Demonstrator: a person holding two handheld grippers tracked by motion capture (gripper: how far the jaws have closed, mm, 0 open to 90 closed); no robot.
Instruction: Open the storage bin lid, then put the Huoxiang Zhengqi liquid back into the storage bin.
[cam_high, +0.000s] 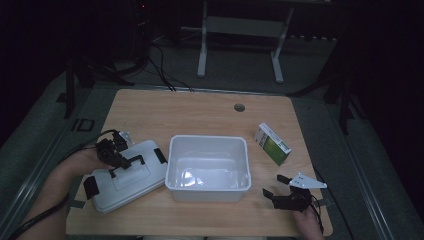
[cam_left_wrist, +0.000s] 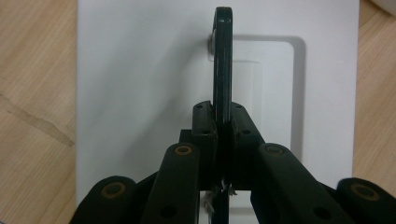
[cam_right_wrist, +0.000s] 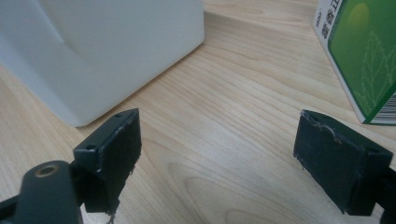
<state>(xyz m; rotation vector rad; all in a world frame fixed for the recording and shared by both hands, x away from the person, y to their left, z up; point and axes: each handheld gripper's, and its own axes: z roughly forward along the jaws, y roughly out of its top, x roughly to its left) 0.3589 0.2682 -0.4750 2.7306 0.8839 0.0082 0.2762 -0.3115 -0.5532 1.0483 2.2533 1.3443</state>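
Left gripper view has the left claw (cam_left_wrist: 222, 126) clenched on the lid's black handle (cam_left_wrist: 222, 60); the lid (cam_high: 125, 175) lies on the worktop (cam_high: 200, 107) at nine o'clock of the open white bin (cam_high: 208, 167), off already. Right claw (cam_high: 280, 189), released, waits at four o'clock near a green carton (cam_high: 272, 143). The bin's contents are hard to judge.

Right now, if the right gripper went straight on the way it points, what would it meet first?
Likely nothing soon: the open right gripper points along bare table, between the tub and the green box. Depth is unclear.

bare tabletop (cam_right_wrist: 224, 140) between bin (cam_right_wrist: 102, 51) and carton (cam_right_wrist: 364, 60)
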